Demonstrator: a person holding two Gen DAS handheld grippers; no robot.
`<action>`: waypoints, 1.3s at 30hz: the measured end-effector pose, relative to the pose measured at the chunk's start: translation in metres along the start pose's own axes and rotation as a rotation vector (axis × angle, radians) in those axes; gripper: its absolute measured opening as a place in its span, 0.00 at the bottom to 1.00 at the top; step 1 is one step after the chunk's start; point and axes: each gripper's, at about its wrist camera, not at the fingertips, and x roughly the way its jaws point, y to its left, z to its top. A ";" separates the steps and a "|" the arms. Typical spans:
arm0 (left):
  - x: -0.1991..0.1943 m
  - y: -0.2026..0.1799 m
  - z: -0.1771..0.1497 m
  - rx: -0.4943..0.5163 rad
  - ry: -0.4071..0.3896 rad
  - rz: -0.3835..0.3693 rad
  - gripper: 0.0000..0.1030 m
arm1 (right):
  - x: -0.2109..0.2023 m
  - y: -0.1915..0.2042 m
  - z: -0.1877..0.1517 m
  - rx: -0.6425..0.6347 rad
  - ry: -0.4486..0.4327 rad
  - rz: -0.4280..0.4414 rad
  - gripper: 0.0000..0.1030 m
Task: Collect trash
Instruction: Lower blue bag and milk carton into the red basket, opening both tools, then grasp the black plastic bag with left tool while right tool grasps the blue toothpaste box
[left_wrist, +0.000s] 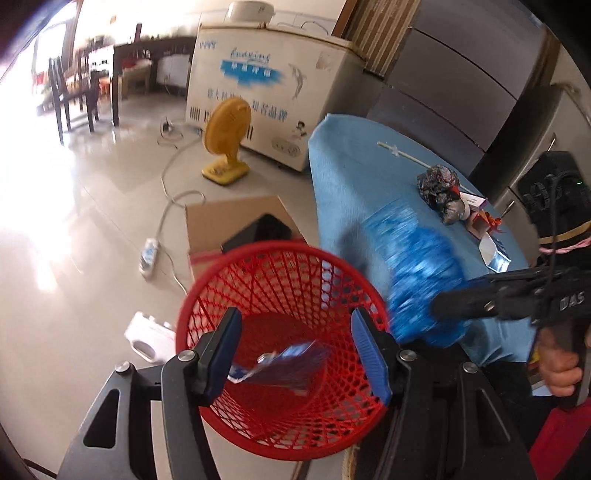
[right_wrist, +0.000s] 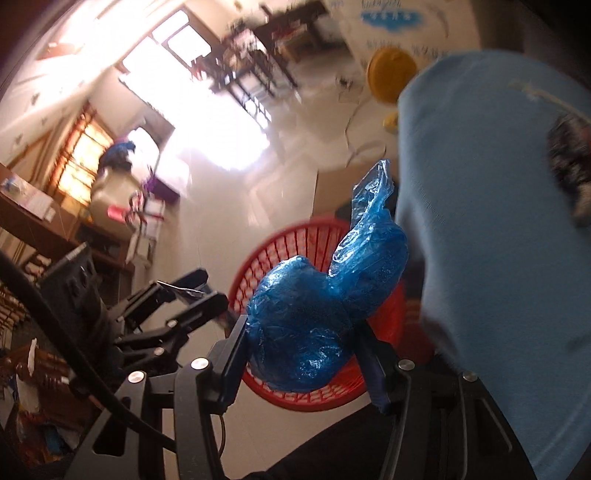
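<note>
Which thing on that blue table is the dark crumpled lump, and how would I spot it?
Find the table with the blue cloth beside the white chest freezer. Near its far side lies the crumpled wrapper, a shiny black-and-silver wad, unlike the thin white stick and small boxes around it.

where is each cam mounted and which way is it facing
Left wrist: on the left hand-held gripper, looking down into the red basket; the right hand-held gripper and a hand show.
Right wrist: on the right hand-held gripper, facing the blue bag between its fingers, over the basket; the left hand-held gripper shows.
Shared: basket, bag, blue table, yellow fan.
</note>
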 end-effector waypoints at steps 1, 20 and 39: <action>0.004 0.002 -0.001 -0.005 0.014 -0.014 0.65 | 0.011 -0.001 0.001 0.006 0.035 0.000 0.60; 0.020 -0.079 0.037 0.155 -0.031 -0.007 0.68 | -0.045 -0.049 -0.009 0.121 -0.150 -0.001 0.66; 0.136 -0.264 0.110 0.399 0.090 -0.105 0.70 | -0.225 -0.241 -0.133 0.499 -0.553 -0.238 0.70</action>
